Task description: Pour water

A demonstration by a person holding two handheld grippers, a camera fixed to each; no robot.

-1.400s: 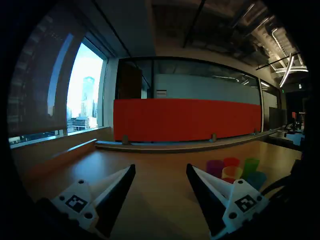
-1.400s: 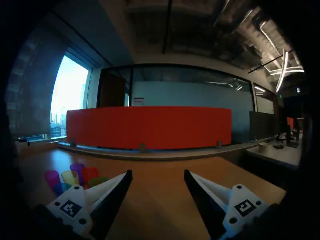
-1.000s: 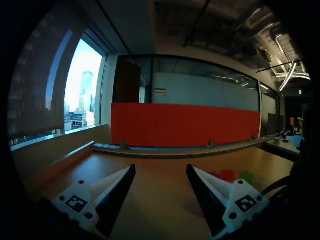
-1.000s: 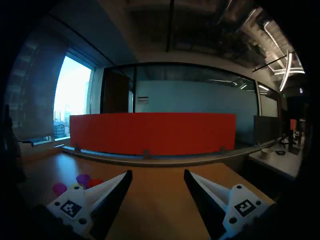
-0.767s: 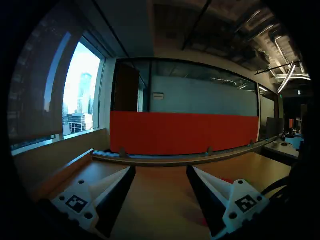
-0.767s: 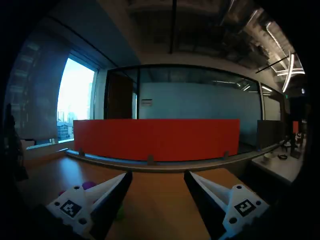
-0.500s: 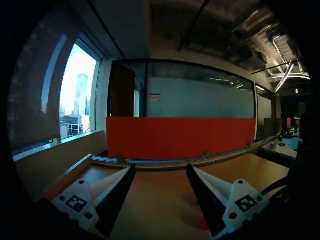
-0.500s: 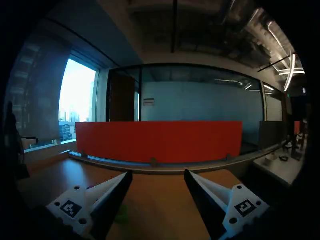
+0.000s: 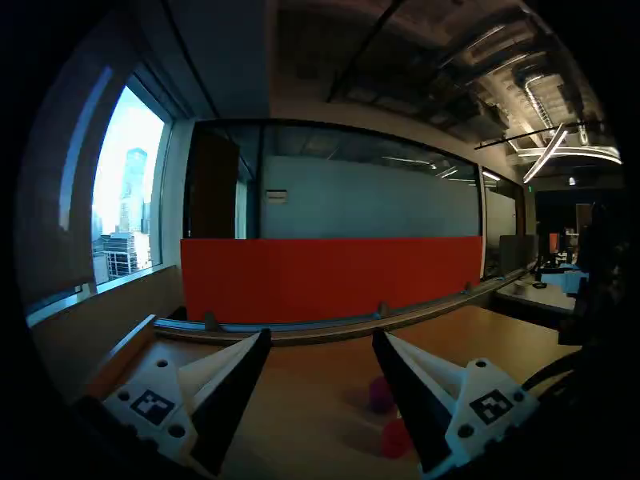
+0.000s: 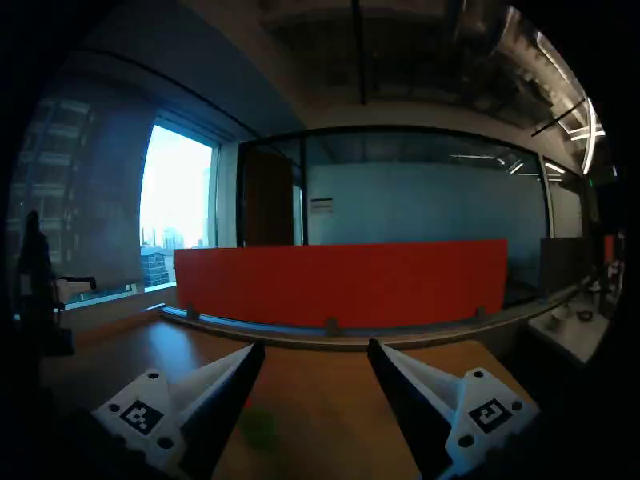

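In the left gripper view my left gripper [image 9: 320,352] is open above the wooden table [image 9: 320,400], nothing between its fingers. A purple cup [image 9: 378,394] and a red cup [image 9: 394,438] peek out beside its right finger [image 9: 416,400]. In the right gripper view my right gripper [image 10: 316,360] is open too, empty. A green cup [image 10: 258,426] stands on the wooden table [image 10: 336,416] just right of its left finger [image 10: 216,392], with a sliver of red behind it.
An orange-red divider panel [image 9: 328,276] runs along the far edge of the table, with a glass wall behind it. A bright window [image 9: 120,208] is on the left. A neighbouring desk [image 10: 572,320] with small items lies to the right.
Both views have tilted up and swung; the cluster of coloured cups dropped out of sight behind the fingers, and now single cups show low between them. Both grippers stayed open.
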